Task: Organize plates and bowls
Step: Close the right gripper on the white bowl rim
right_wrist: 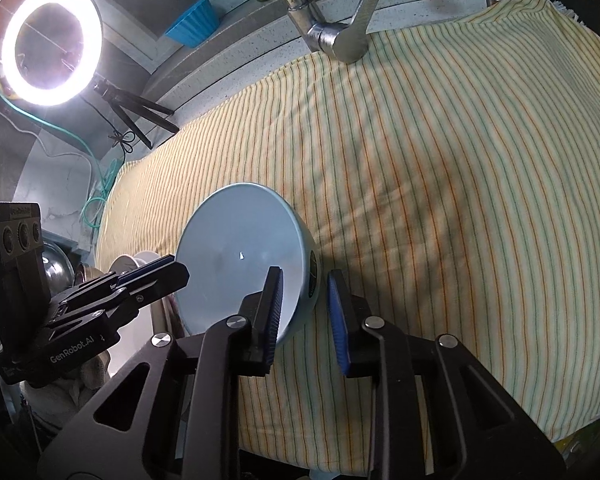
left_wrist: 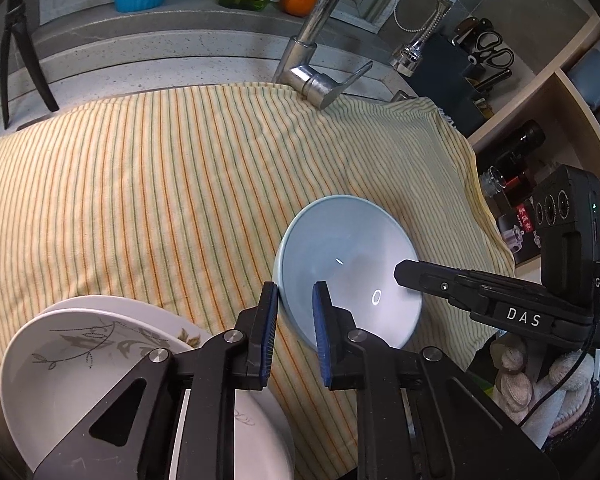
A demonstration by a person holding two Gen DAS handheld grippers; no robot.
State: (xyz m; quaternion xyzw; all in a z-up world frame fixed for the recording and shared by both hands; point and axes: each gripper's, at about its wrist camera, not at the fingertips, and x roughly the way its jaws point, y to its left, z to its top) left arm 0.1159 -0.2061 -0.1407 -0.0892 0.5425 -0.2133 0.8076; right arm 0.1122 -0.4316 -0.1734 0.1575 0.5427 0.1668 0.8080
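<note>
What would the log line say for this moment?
step: grip blue bowl | left tongs: shut on rim | right tongs: shut on opposite rim | under bowl: striped cloth | beside: white plates, stacked

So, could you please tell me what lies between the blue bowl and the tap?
Only bare striped cloth between bowl and tap, shown in both wrist views.
</note>
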